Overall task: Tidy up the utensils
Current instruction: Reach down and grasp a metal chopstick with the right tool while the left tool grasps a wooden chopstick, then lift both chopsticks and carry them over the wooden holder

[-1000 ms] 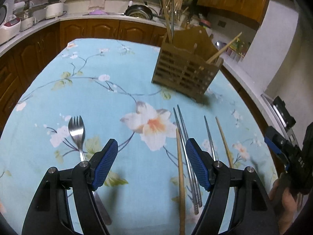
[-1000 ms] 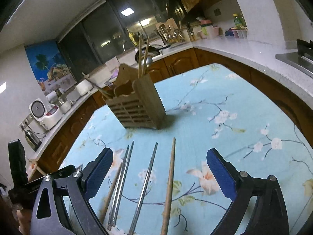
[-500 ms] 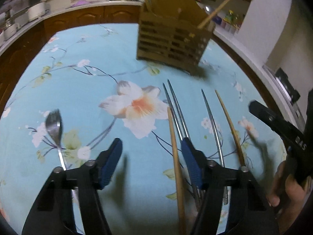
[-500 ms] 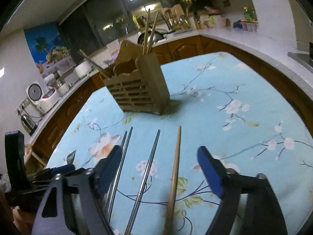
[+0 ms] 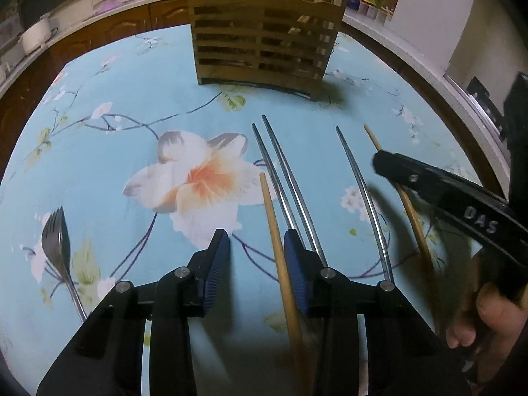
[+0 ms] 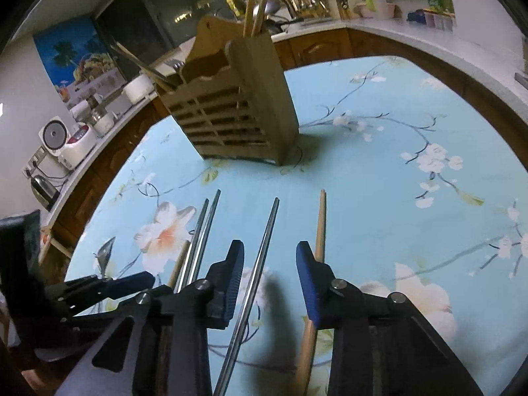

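Chopsticks lie on a blue floral tablecloth, long axes toward twelve o'clock, pointing at a slatted wooden utensil holder. The left gripper, closing and partly open, straddles a wooden chopstick untouched. The right gripper, closing too, straddles a steel chopstick; no contact shows.

1. "DAS" in white capitals stands on the black body of the right gripper, seen in the left wrist view off to the right of the left gripper's fingers.
2. No other writing is legible.
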Motion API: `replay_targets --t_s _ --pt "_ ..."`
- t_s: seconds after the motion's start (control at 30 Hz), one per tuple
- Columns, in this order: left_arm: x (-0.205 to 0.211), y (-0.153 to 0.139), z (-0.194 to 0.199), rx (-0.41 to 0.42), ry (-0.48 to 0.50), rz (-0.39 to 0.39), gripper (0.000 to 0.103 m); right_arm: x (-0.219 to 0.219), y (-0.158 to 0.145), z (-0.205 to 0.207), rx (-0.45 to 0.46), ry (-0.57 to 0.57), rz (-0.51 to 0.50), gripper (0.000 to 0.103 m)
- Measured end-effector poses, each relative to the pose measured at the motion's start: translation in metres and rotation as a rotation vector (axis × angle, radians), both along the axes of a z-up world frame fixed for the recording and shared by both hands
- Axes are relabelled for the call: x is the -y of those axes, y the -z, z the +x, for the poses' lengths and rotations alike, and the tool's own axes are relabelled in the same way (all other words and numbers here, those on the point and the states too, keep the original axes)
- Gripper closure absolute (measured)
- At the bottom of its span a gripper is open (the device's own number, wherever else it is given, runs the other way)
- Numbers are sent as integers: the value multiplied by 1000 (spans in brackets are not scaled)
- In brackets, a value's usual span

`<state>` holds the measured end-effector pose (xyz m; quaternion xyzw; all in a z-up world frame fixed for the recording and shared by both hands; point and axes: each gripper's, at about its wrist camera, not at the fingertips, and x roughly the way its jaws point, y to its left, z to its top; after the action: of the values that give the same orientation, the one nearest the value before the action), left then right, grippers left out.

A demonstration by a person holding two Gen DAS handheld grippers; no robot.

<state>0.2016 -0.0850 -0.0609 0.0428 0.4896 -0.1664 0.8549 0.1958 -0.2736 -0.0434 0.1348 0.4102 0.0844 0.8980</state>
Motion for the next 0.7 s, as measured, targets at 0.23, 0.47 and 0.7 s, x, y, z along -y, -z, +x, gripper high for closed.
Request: replay_targets --t_s 0.23,0.47,0.7 --pt "6 1 18 24 11 40 78 -13 12 30 -46 -15 -80 75" --pt "2 1 24 49 -6 34 96 -34 12 49 -61 -57 -275 92" --pt "-13 -2 23 17 -36 -55 98 -30 10 47 -57 -76 -215 99"
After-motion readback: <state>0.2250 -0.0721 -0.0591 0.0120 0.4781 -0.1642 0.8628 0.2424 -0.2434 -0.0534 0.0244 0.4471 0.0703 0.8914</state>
